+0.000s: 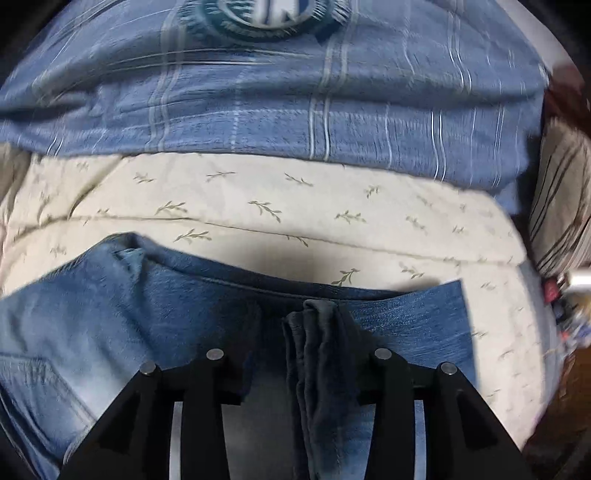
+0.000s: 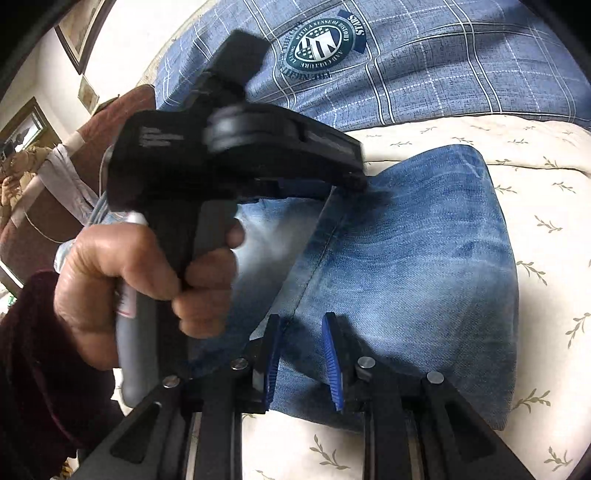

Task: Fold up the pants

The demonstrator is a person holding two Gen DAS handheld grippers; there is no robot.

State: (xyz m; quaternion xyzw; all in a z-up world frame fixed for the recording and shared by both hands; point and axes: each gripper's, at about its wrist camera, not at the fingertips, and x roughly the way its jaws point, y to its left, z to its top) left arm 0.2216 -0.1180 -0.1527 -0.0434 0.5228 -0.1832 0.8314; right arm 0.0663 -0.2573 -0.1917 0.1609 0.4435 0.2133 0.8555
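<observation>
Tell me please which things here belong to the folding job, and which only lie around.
Job: jeans; left gripper, a fold of denim between its fingers; right gripper, over the jeans.
Lying about: blue plaid blanket; leaf-print sheet; framed pictures.

You are working over a bed covered by a cream sheet [image 2: 461,133] printed with small leaf sprigs. At its far side lies a blue plaid blanket [image 2: 443,74] bearing a round green crest [image 2: 317,48]. To the far left, framed pictures [image 2: 79,26] hang on a pale wall [image 2: 114,55]. Lighting is soft and even.
</observation>
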